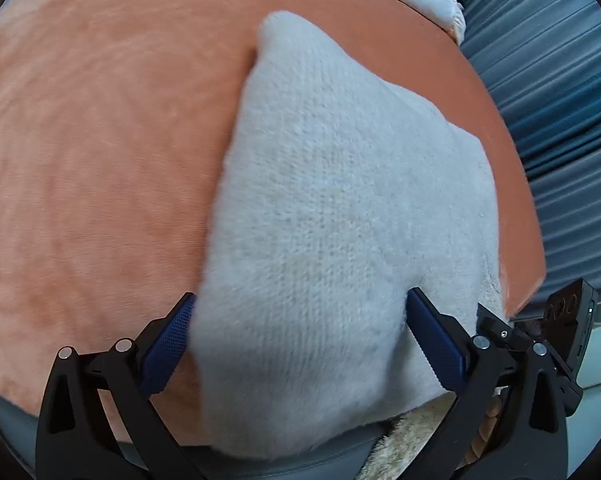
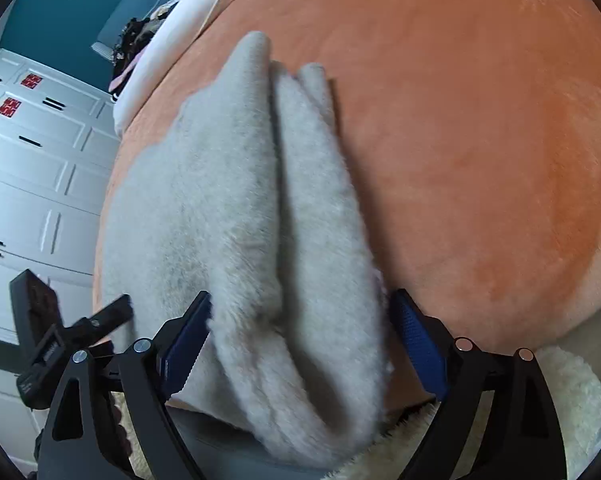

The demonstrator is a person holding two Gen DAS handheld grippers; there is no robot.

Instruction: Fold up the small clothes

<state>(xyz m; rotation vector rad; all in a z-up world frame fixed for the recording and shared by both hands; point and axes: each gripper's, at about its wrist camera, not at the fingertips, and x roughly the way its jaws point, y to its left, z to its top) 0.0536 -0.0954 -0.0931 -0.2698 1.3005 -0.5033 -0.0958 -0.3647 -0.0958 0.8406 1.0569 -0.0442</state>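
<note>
The knitted garment (image 1: 340, 220) lies on the bed (image 1: 100, 160) near its edge, between the spread fingers of each hand-held gripper (image 1: 300, 344); wardrobe doors (image 2: 32, 184) stand beyond.

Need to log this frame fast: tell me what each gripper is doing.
Left gripper: open, fingers either side of the grey knit garment.
Right gripper: open, straddling it too.

A pale grey knitted garment (image 1: 340, 208) lies folded on the orange plush blanket (image 1: 100, 140), near the blanket's near edge. Its fuzzy surface shows a fine knit weave. From the right wrist view the garment (image 2: 236, 208) is doubled over — two thick layers side by side with a dark crease between them, narrowing to rounded ends farther up the blanket (image 2: 480, 120). Its near end overhangs the blanket's edge.
</note>
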